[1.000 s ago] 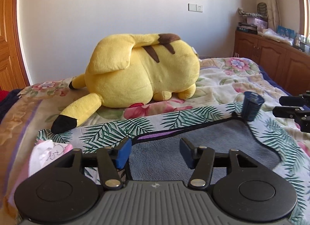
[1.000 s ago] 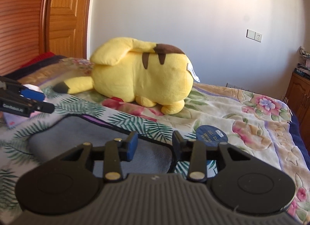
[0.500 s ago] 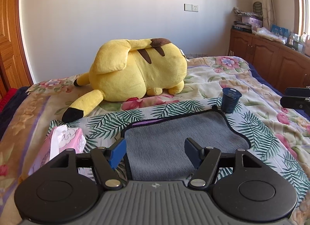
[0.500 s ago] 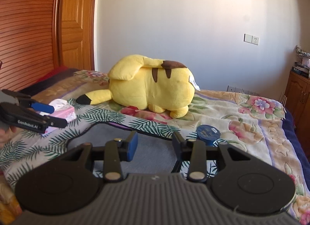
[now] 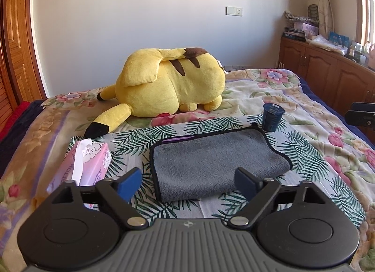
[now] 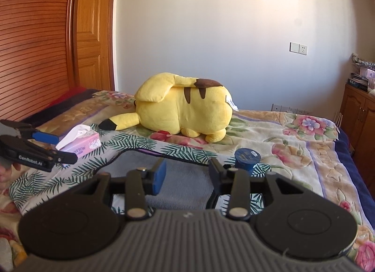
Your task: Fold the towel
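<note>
A grey towel (image 5: 218, 159) with a black hem lies folded flat on a palm-leaf cloth (image 5: 304, 148) on the bed. It also shows in the right wrist view (image 6: 185, 178). My left gripper (image 5: 187, 181) is open and empty, held above and in front of the towel's near edge. My right gripper (image 6: 186, 174) is open and empty, above the towel's near right part. The left gripper shows from the side in the right wrist view (image 6: 58, 148). Part of the right gripper (image 5: 362, 115) shows at the right edge of the left wrist view.
A large yellow plush toy (image 5: 168, 89) lies behind the towel. A dark blue cup (image 5: 271, 117) stands at the towel's far right corner. A pink tissue box (image 5: 86, 162) lies left of the towel. Wooden cabinets (image 5: 328, 73) stand right, wooden doors (image 6: 46, 45) left.
Both grippers have pulled back and risen away from the towel, so more of the bed shows. The left gripper's jaws have spread wider. The towel lies still.
</note>
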A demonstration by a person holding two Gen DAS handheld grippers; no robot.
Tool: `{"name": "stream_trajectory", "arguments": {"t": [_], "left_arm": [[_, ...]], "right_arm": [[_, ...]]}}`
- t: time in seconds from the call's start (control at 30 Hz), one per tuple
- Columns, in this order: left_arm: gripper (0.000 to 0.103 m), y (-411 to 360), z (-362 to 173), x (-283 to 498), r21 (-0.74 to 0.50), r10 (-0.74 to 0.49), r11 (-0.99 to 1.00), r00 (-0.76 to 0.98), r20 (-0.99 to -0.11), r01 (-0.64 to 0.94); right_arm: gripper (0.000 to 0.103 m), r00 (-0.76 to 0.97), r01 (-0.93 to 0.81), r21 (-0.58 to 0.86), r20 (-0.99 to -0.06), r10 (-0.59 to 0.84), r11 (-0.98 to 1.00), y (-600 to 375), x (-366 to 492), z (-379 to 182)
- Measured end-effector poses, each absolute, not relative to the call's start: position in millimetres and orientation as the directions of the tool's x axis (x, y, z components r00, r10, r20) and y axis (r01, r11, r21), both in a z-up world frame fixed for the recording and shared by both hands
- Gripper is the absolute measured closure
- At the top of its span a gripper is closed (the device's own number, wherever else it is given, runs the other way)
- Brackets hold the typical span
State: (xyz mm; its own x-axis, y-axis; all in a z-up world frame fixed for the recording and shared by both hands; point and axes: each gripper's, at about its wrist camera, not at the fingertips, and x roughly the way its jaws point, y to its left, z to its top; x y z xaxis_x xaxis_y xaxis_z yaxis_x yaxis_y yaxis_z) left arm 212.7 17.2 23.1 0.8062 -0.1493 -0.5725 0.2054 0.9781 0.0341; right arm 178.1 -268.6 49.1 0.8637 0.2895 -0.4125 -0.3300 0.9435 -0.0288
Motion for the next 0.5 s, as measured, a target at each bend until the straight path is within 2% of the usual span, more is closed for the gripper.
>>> {"name": "stream_trajectory", "arguments": {"t": [0.2, 0.33, 0.43, 0.5], "left_arm": [[0.024, 9.4, 21.0, 190.4, 0.002, -0.184, 0.974, 0.797, -0.575, 0.227], [0.018, -1.9, 20.4, 176.0, 0.02, -0.193, 0.968, 0.795, -0.576, 0.25], [0.017, -10.0, 21.3, 165.6, 0.023, -0.197, 0.966, 0.793, -0.577, 0.257], [0.017, -13.9, 22.9, 158.3, 0.015, -0.209, 0.964, 0.793, -0.572, 0.265]], "right_arm": [[0.046, 0.875, -0.306, -0.027, -0.401, 0.27, 0.952, -269.0, 163.2, 49.6], [0.044, 0.873, -0.3, -0.012, -0.406, 0.269, 0.954, -268.7, 155.5, 48.0], [0.035, 0.871, -0.293, -0.011, -0.416, 0.262, 0.956, -267.2, 150.6, 46.7], [0.022, 0.871, -0.289, -0.012, -0.417, 0.259, 0.957, -266.4, 146.3, 45.9]]}}
